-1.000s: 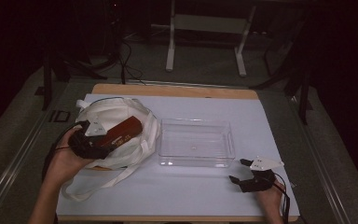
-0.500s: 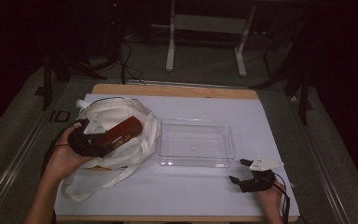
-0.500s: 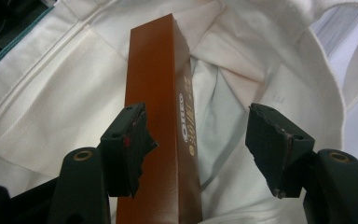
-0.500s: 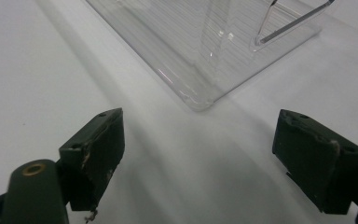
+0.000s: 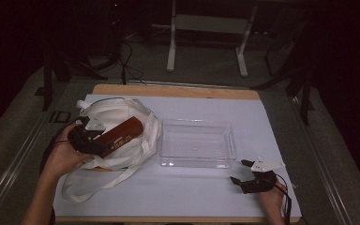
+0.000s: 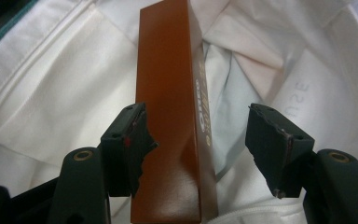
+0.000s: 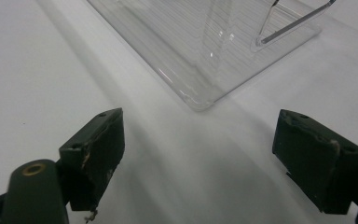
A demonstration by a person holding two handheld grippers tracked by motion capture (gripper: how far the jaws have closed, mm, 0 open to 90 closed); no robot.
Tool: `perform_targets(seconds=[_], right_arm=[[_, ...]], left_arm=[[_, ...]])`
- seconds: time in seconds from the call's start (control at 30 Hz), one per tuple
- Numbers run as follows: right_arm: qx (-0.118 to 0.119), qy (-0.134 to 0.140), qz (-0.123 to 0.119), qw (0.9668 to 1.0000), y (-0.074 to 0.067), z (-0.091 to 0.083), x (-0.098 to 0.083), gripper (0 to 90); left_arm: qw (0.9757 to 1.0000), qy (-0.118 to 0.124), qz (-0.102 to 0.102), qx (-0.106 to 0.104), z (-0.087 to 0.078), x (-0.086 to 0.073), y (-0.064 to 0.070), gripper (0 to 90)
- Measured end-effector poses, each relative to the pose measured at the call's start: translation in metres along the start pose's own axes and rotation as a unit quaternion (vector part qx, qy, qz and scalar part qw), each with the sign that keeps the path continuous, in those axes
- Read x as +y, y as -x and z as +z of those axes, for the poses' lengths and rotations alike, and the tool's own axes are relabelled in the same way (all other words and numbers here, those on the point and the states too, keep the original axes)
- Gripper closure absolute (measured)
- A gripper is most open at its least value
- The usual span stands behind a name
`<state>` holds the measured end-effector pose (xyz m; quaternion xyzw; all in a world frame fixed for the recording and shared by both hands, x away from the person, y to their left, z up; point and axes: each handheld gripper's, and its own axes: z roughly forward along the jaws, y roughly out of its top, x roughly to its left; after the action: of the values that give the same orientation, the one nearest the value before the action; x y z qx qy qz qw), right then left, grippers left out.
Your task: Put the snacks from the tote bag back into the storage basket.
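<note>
One brown box [image 6: 170, 116] sits loose between the left hand-held gripper's [image 6: 200, 140] just-widened jaws, over the white bag [image 5: 117, 117]; right hand-held gripper [image 5: 246, 174] spread

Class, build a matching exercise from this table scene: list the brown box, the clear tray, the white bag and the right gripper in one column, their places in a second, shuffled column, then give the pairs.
Things:
1. brown box
2. clear tray
3. white bag
4. right gripper

Places:
A. middle of the table, empty
B. near right edge, jaws apart over bare table
C. left side of the table, handles trailing toward the person
D. between the left gripper's jaws, over the bag

Pairs: 1-D, 2-A, 3-C, 4-B
</note>
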<state>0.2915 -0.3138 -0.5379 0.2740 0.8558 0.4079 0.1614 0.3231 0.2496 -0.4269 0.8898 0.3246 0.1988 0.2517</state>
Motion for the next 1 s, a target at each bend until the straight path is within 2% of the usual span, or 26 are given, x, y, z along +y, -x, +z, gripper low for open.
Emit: perform_targets(seconds=[0.73,1.0], right_arm=[[0.0,0.0,-0.002,1.0,0.0,0.0,0.0,16.9],[-0.002,-0.006,-0.008,0.9999,-0.001,0.001,0.0,16.9]], left_arm=[[0.9992,-0.039,-0.011,-0.005,0.013,0.0,-0.017,42.3],[0.998,-0.057,-0.026,-0.012,0.019,0.001,-0.024,40.6]])
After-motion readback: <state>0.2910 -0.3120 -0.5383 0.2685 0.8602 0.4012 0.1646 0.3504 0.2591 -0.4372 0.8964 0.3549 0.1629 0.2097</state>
